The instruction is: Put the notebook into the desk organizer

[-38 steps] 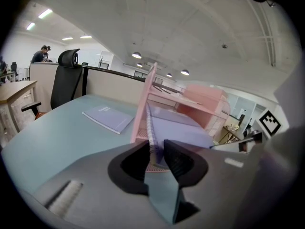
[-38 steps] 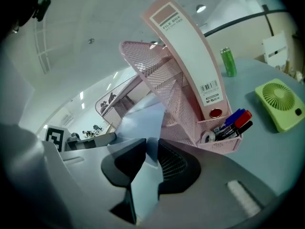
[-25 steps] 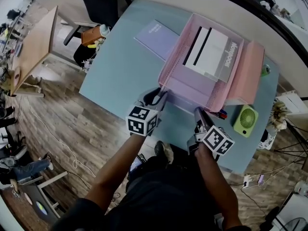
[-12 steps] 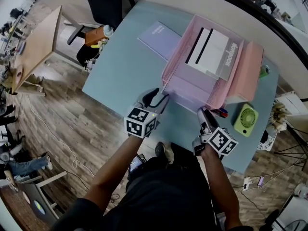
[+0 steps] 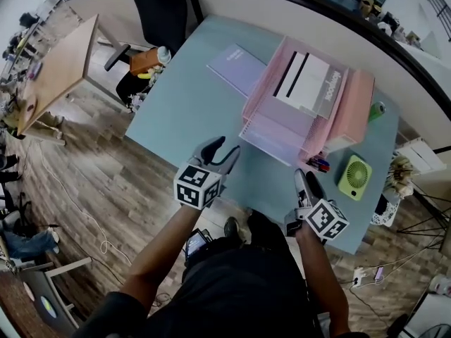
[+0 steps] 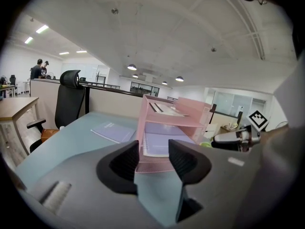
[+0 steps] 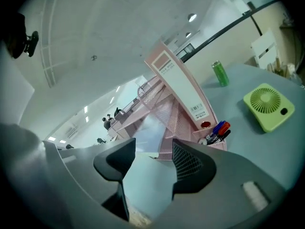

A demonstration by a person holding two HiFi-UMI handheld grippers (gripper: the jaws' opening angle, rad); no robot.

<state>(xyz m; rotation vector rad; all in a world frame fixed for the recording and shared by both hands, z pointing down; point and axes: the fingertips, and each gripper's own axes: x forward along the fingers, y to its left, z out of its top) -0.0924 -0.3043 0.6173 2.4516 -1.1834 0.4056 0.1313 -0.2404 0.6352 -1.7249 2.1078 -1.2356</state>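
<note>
A pink mesh desk organizer point(image 5: 262, 90) stands on the pale blue table point(image 5: 183, 111). A lavender spiral notebook point(image 5: 275, 127) lies in its lower tray; the left gripper view shows this notebook point(image 6: 167, 143) inside the organizer point(image 6: 143, 123). A white and grey book point(image 5: 310, 83) rests on the top tray. A second lavender notebook point(image 5: 238, 67) lies flat on the table behind the organizer. My left gripper point(image 5: 224, 148) is open and empty, short of the organizer's front left corner. My right gripper point(image 5: 304, 180) hangs near the table's front edge, its jaws opening with nothing between them.
A pink file box point(image 5: 356, 111) leans against the organizer's right side, with pens point(image 5: 318, 165) in a holder at its foot. A green fan point(image 5: 354, 177) and a green can point(image 5: 377, 109) stand to the right. An office chair point(image 5: 158, 20) and wooden table point(image 5: 56, 69) are left.
Both grippers have let go of the notebook and drawn back from the organizer's front toward the table's near edge. The notebook stays in the lower tray.
</note>
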